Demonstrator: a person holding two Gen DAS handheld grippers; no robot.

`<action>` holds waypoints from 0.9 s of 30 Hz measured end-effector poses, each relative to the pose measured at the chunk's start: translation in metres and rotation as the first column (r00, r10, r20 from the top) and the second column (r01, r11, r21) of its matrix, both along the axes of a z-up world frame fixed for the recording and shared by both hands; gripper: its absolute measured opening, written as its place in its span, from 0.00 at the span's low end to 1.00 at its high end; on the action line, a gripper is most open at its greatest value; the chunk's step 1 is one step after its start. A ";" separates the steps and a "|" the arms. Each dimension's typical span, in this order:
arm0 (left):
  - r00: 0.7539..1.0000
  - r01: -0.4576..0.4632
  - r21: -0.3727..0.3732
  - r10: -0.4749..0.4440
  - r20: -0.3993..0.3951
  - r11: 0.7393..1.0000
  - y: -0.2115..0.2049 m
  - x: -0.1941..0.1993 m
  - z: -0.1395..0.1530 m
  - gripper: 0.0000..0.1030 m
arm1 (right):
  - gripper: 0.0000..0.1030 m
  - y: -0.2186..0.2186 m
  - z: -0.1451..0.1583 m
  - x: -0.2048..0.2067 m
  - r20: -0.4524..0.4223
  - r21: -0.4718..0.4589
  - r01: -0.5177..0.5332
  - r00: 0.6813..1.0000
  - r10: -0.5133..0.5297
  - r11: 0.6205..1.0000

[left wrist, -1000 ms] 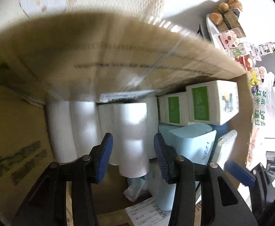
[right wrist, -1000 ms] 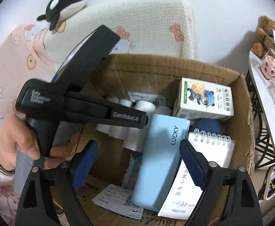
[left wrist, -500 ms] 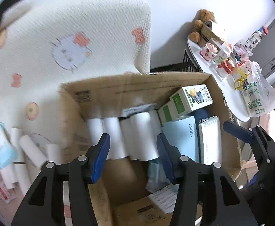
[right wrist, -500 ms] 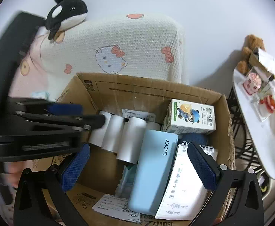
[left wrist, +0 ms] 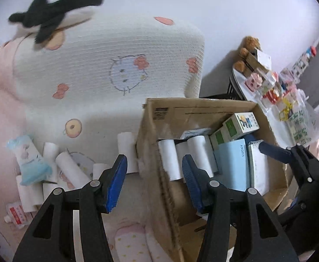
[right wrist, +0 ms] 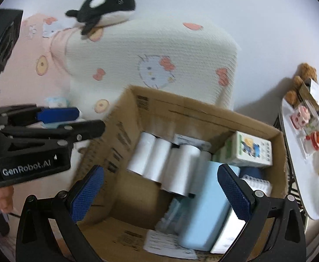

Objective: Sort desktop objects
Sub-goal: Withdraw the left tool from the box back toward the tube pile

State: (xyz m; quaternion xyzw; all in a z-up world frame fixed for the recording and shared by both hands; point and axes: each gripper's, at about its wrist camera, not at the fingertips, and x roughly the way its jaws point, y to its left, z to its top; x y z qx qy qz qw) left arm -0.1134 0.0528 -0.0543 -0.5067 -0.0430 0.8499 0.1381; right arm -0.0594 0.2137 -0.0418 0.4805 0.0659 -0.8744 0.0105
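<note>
Both claws hang empty: the left claw (left wrist: 154, 182) gapes above the box (left wrist: 194, 111) wall, the right claw (right wrist: 160, 193) spreads wide over packed paper rolls (right wrist: 159, 163), ready for loose rolls (left wrist: 69, 168) outside.

Each camera sits behind its own gripper, looking steeply down along the fingers. The left view hangs over the cardboard box's (left wrist: 157, 152) left wall, close in, taking in the bedding beside it. The right view looks straight into the box (nearer, fuller). Both share the box and the orca plush (right wrist: 107, 2) beyond.
</note>
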 end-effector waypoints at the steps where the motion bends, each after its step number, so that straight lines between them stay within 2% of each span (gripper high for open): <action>1: 1.000 -0.004 0.014 0.004 -0.001 1.000 -0.006 0.002 0.001 0.55 | 1.00 -0.007 0.002 -0.001 -0.010 -0.014 -0.014 1.000 0.013 1.000; 5: 0.999 -0.035 0.048 0.036 -0.031 0.998 -0.032 0.012 0.010 0.55 | 1.00 -0.025 0.007 -0.004 -0.041 -0.024 -0.032 0.999 0.031 0.999; 9: 0.987 -0.112 0.085 0.120 -0.102 0.990 -0.074 0.025 0.028 0.55 | 1.00 -0.044 0.016 -0.009 -0.084 -0.001 -0.040 0.996 0.039 0.999; 12: 0.971 -0.182 0.108 0.195 -0.136 0.977 -0.109 0.034 0.039 0.55 | 1.00 -0.062 0.024 -0.015 -0.103 0.003 -0.061 0.993 0.061 0.998; 18: 0.920 -0.329 0.120 0.346 -0.183 0.937 -0.169 0.054 0.050 0.55 | 1.00 -0.097 0.038 -0.020 -0.155 0.031 -0.109 0.981 0.113 0.994; 22: 0.903 -0.355 0.156 0.381 -0.200 0.922 -0.192 0.068 0.054 0.55 | 1.00 -0.120 0.047 -0.023 -0.186 0.029 -0.136 0.973 0.139 0.990; 27: 0.898 -0.349 0.188 0.385 -0.212 0.918 -0.208 0.079 0.056 0.55 | 1.00 -0.138 0.047 -0.024 -0.222 0.030 -0.129 0.966 0.133 0.991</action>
